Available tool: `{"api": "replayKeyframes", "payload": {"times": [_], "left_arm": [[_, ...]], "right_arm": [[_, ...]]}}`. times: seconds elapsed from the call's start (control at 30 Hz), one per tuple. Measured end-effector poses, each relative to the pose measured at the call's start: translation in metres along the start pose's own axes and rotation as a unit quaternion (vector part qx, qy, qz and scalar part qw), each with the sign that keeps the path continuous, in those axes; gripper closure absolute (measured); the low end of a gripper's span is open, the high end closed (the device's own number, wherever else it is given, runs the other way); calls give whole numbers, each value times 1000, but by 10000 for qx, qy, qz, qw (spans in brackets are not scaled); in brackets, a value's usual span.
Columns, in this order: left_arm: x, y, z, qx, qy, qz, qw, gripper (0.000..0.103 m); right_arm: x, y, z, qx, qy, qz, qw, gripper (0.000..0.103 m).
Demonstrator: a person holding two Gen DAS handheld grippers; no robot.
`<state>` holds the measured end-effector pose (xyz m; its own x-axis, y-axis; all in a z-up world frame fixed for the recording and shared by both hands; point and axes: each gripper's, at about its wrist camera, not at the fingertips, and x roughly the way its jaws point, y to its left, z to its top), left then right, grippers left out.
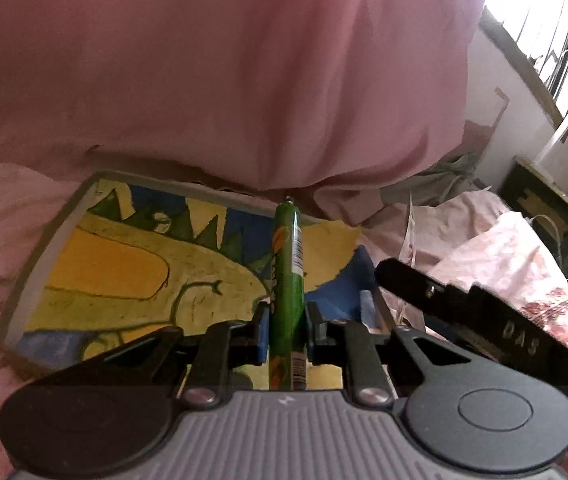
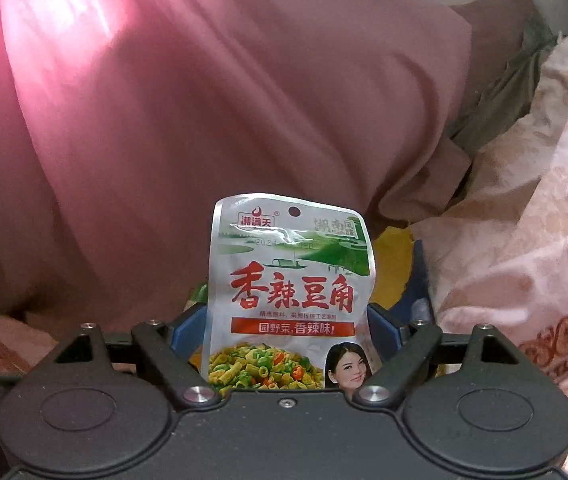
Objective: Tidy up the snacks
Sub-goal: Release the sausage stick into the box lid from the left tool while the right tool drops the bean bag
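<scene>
Both tongs loaded, both over the bed.

Left tongs: narrow, pinched on a green sausage stick. Its long axis runs straight out along the fingers, far tip over the far edge of the painted board lying on the bed.

Right tongs: wide, blue pads set against the side edges of a spicy bean pouch, held upright with its printed face to the camera. In the left wrist view one right finger reaches in over the board's right edge, so the two hands are close together.

Relation that matters: each snack already sits between its own tongs; the board lies below and ahead of both, the left nearer its middle.

Hidden: no container or sorting spot visible. Pink quilt fills the background. Pouch covers most of what lies ahead of the right tongs; its lower edge is cut off.
</scene>
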<state>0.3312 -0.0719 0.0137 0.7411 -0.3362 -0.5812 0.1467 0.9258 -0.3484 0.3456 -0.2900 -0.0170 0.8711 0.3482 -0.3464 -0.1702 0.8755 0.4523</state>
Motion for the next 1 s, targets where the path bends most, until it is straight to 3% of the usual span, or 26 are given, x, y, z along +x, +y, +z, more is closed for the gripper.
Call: {"api": "replayKeyframes", "payload": {"times": [0.23,0.37,0.63,1.0], "left_arm": [[51,10,-1,-196,147,83,9997,84],[65,14,-9,-67,337,297,9990,84],[72,29,-19,-269,475,500,9973,84],[74,34,-19,-422,480,533,9965,80]], "right_arm": [[29,-17,-5,132,262,-178,9994,18],[39,-18,-14,150,520,-199,9983,18],[35,-1,-24,-337,614,-330,9970,15],[39,-2,-24,-412,632,-391,9964,9]]}}
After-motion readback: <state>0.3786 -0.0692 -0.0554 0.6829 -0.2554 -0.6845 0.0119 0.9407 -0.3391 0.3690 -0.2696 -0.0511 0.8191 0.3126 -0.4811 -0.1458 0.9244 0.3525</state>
